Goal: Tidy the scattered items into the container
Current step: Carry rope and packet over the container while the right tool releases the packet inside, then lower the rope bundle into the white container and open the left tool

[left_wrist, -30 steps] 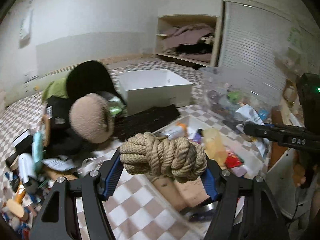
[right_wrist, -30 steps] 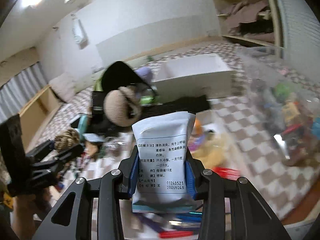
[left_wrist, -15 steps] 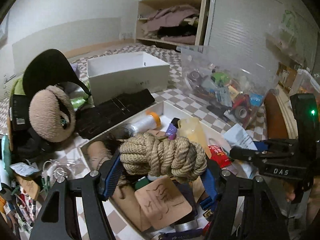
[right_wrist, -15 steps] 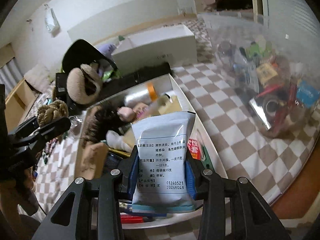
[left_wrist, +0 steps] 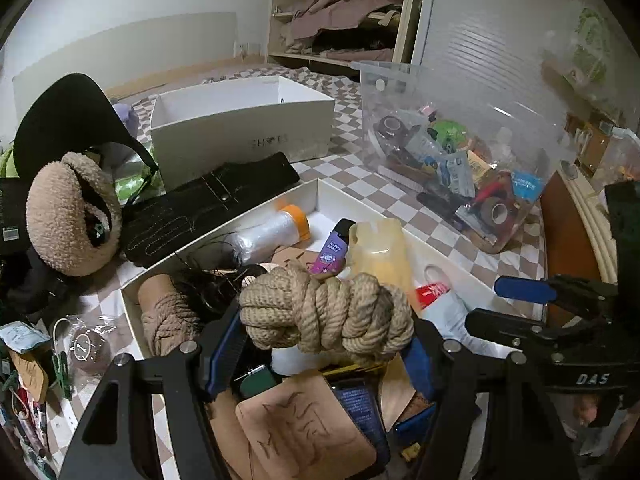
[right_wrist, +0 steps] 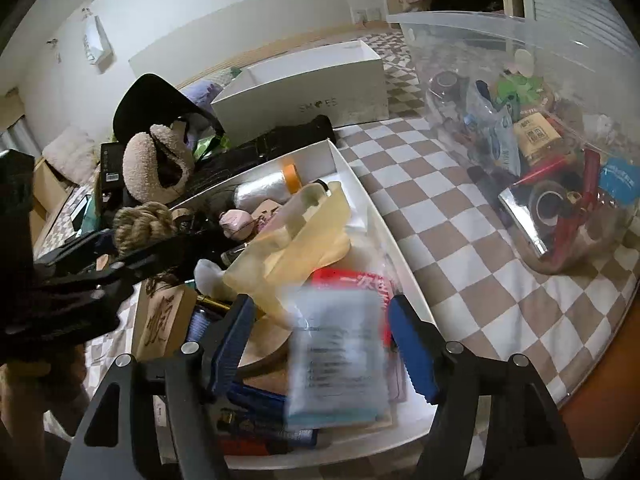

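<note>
The right tool [right_wrist: 322, 344] has just been opening; the blurred packet [right_wrist: 336, 360] sits loose between its spread pads, over the tray's [right_wrist: 404, 264] near end. The left tool [left_wrist: 326, 344] grips a rope [left_wrist: 326, 314] above the tray.

Rope knot [left_wrist: 326, 312] in L jaws

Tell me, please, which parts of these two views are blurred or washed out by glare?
Right wrist view: the white sachet, lying loose between the just-opened fingers, is motion-blurred, and the clear bin carries glare. Left wrist view: the rope knot is sharp, with fisheye bending at the edges.
</note>
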The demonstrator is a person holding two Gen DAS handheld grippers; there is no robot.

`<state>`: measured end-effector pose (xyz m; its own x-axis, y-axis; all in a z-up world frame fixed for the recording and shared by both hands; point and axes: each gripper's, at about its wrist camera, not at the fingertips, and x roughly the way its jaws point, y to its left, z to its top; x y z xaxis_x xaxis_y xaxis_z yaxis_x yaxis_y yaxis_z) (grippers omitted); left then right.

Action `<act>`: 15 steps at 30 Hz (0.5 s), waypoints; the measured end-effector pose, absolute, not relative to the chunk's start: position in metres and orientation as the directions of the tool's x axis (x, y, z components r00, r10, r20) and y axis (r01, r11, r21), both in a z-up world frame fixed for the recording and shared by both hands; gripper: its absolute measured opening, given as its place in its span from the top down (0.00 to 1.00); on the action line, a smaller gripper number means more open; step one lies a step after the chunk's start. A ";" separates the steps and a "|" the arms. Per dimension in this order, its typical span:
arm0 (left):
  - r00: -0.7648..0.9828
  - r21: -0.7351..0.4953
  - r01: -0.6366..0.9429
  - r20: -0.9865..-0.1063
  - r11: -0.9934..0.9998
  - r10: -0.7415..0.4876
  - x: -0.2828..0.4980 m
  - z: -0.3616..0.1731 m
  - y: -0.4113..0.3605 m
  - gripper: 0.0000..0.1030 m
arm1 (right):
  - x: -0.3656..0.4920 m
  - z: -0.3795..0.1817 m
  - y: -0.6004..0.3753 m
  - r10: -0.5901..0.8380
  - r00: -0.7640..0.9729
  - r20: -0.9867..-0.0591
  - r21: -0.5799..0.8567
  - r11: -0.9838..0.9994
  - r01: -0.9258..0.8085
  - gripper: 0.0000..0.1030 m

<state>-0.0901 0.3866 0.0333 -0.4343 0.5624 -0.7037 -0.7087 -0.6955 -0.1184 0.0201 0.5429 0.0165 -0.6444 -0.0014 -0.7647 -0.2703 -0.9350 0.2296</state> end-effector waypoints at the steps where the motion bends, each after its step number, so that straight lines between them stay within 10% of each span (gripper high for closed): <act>1: -0.434 -0.118 -0.707 -0.706 -0.697 0.560 -0.091 0.031 0.387 0.33 | 0.020 0.017 0.543 -0.005 -0.646 -0.763 0.235 -0.934 -0.271 0.32; 9: -0.424 -0.113 -0.701 -0.728 -0.704 0.539 -0.093 0.023 0.391 0.29 | 0.020 0.016 0.540 -0.033 -0.648 -0.761 0.262 -0.929 -0.260 0.32; 15: -0.463 -0.092 -0.674 -0.720 -0.733 0.516 -0.092 0.023 0.387 0.07 | 0.019 0.015 0.536 -0.041 -0.642 -0.765 0.262 -0.931 -0.253 0.32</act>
<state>-0.0916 0.3871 0.0232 -0.4629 0.5164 -0.7204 -0.6739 -0.7330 -0.0925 0.0189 0.5358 0.0148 -0.6422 -0.0410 -0.7654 -0.2534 -0.9311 0.2625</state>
